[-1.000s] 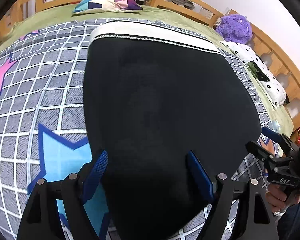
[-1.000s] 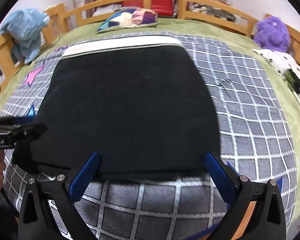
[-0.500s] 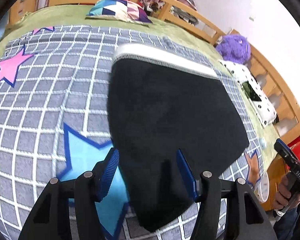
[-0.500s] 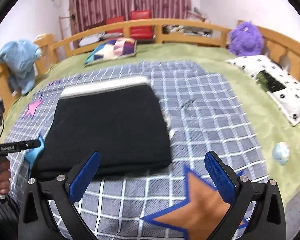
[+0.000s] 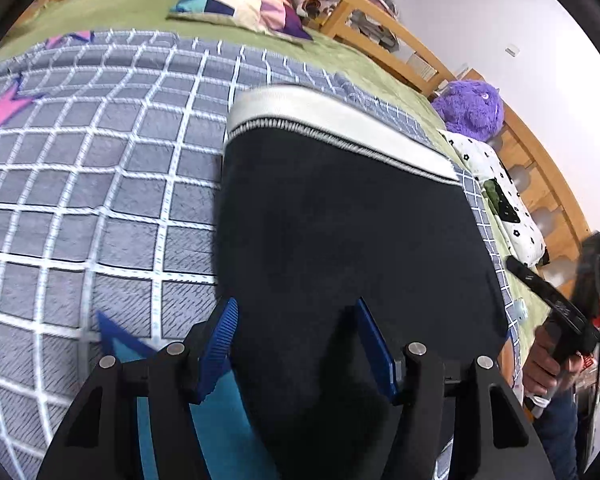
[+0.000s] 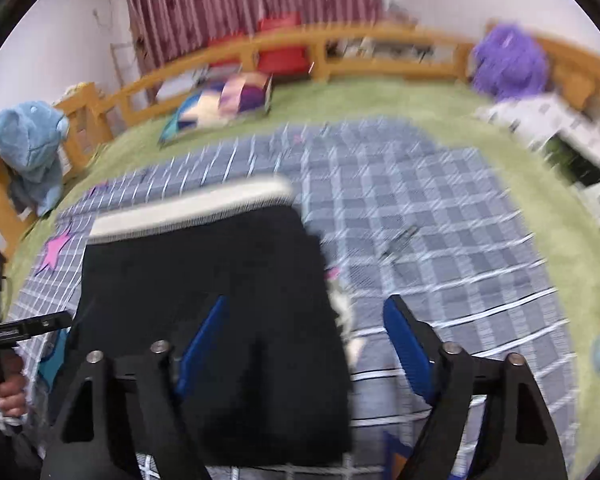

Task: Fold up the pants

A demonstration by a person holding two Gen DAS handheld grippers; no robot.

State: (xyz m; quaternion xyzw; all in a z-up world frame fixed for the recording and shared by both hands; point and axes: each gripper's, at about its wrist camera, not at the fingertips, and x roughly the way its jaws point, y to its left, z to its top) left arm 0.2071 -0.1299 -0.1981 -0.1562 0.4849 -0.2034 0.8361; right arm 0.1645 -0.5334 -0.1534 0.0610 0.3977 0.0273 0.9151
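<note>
The left gripper (image 5: 296,344) sits at the bottom of the left view, its blue pads (image 5: 219,346) parted and gripping nothing; its jaws have just been opening a little. The near corner of the folded black pants (image 5: 340,216) lies between and below them, not pinched. In the right view the right gripper (image 6: 308,344) is also unclenched, jaws just closing somewhat, with the pants' (image 6: 204,280) right edge running between its fingers; that view is blurred. No writing can be read. The pants lie flat on a grey checked blanket (image 5: 100,168), white waistband (image 5: 340,128) at the far end. Beyond are a green sheet (image 5: 112,12), a patchwork pillow (image 5: 244,4), a purple plush (image 5: 470,110) at upper right and the wooden rail (image 6: 340,46).
</note>
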